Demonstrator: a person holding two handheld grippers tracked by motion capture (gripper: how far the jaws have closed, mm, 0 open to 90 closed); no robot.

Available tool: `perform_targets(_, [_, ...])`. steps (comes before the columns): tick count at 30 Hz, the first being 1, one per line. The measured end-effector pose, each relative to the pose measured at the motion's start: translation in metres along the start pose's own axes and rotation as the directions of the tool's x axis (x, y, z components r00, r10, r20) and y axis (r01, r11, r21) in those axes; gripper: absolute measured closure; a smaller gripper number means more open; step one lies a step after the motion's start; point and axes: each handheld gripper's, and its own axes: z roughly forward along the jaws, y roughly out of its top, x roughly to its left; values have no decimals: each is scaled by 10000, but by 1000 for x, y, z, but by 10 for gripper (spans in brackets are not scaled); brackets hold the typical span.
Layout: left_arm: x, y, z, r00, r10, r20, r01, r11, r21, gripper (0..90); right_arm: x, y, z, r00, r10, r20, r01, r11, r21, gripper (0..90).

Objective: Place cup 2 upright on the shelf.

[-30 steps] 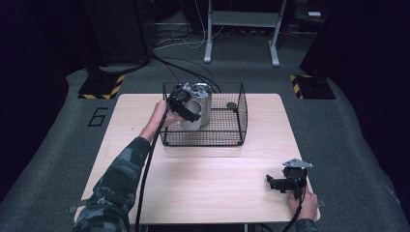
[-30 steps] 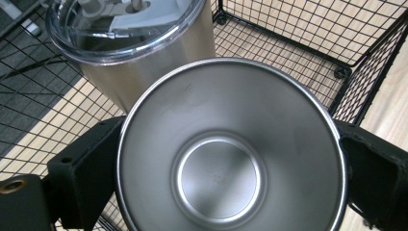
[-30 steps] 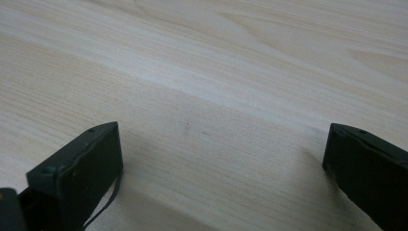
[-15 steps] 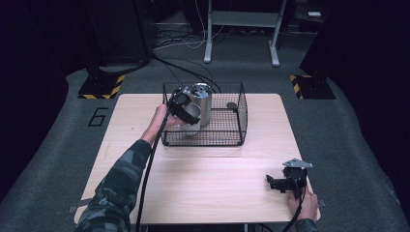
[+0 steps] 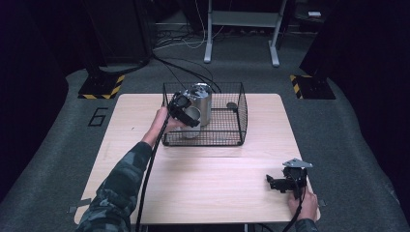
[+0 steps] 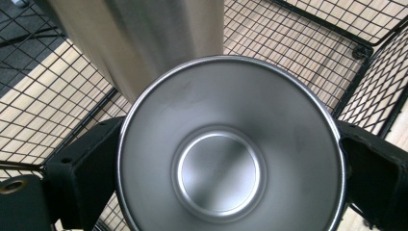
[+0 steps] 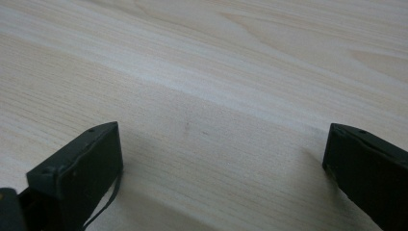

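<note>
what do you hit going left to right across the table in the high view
person's left hand → left gripper clamped on a steel cup → tall steel canister in the black wire basket → small dark round object on the basket floor → right gripper, jaws open, low over the bare table

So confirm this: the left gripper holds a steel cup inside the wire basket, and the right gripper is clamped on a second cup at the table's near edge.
Not quite. The right gripper holds nothing: the right gripper view shows its jaws apart over the bare table. The rest stands: the left gripper holds the steel cup inside the wire basket.
</note>
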Motion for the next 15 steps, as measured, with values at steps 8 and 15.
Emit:
perform_targets(8, [1,-3,3,9999,-109,65,108,9998,163,56,0,0,0,10000,-2,0,2,10000,-1,0])
perform_targets(15, [1,-6,8,9999,-103,40,102,9990,434,55,0,0,0,10000,-1,-1,1,10000,0,0])
